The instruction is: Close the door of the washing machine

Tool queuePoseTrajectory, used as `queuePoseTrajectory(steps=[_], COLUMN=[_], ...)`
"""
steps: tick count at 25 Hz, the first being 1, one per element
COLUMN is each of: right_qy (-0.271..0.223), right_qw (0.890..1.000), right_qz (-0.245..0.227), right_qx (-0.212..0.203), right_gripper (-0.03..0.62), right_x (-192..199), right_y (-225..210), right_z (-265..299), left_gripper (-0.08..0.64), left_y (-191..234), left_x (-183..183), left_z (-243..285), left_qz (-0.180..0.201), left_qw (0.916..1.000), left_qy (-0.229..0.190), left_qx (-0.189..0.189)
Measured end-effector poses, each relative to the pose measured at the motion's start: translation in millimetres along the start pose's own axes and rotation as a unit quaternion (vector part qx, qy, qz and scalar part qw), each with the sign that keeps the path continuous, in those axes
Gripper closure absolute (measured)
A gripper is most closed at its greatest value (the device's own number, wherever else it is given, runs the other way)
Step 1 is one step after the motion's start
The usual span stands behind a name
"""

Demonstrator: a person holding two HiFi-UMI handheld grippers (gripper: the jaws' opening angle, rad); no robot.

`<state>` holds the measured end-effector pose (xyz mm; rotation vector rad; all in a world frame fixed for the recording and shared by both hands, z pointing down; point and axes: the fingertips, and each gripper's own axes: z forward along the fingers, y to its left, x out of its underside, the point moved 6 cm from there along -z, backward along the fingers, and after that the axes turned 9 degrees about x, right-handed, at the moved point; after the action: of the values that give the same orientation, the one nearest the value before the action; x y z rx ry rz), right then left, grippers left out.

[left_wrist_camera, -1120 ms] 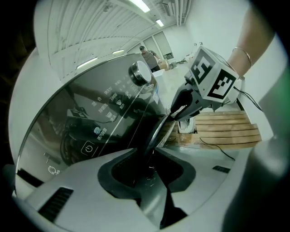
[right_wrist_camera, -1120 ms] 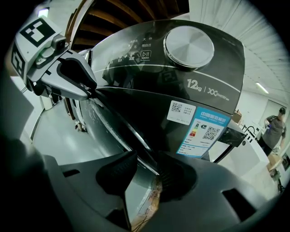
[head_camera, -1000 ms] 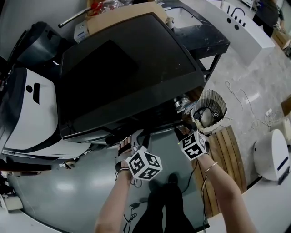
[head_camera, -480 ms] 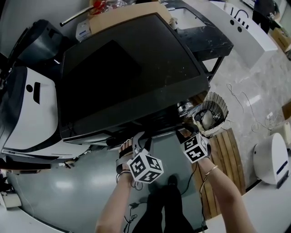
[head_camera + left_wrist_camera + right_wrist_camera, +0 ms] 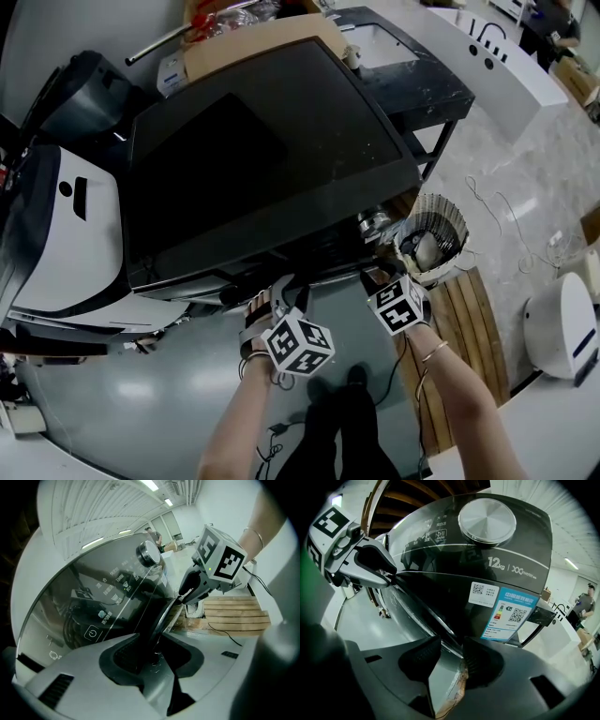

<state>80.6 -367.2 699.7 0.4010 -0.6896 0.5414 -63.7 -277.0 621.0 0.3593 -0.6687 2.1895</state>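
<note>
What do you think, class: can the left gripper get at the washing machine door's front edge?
Probably yes: the door's front edge lies between the jaws of the left gripper, which have just been opening, and nothing looks to be blocking it.

**Black gloss, white casings, pale timber**

The washing machine (image 5: 520,559) is glossy black-grey, with small white symbols and lettering printed across its panel. Its door (image 5: 244,169) is a dark, smoky black sheet. The knob (image 5: 487,520) is brushed silver. A label (image 5: 511,613) is white and bright blue, with black QR squares. The floor (image 5: 169,403) is shiny grey-green, and the slatted platform (image 5: 473,328) is pale wood. A neighbouring appliance (image 5: 66,234) is white with black trim. The cardboard (image 5: 253,42) is brown.
</note>
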Motion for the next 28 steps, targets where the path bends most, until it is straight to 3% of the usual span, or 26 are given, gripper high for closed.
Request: queuePoseTrajectory(steps=[9,18,28], right_qy=[-0.004,-0.034,-0.074], right_qw=[0.999,0.996,0.985], right_qz=[0.031,0.078,0.154], right_qx=[0.012,-0.003,-0.013], right_gripper=[0.442,0.457,0.506], right_x=[3,-15,-40], right_y=[2,22,54], right_z=[-17,-65,-144], left_gripper=[0.403,0.431,0.450], left_y=[-2,-9,-25], left_x=[-1,2,17], left_z=[-12,-49,-109], left_qz=[-0.003,-0.060,-0.110], left_qw=[1.0000,0.9979,0.9925], left_qy=[-0.003,-0.025,-0.050], left_qx=[-0.007,-0.005,-0.016])
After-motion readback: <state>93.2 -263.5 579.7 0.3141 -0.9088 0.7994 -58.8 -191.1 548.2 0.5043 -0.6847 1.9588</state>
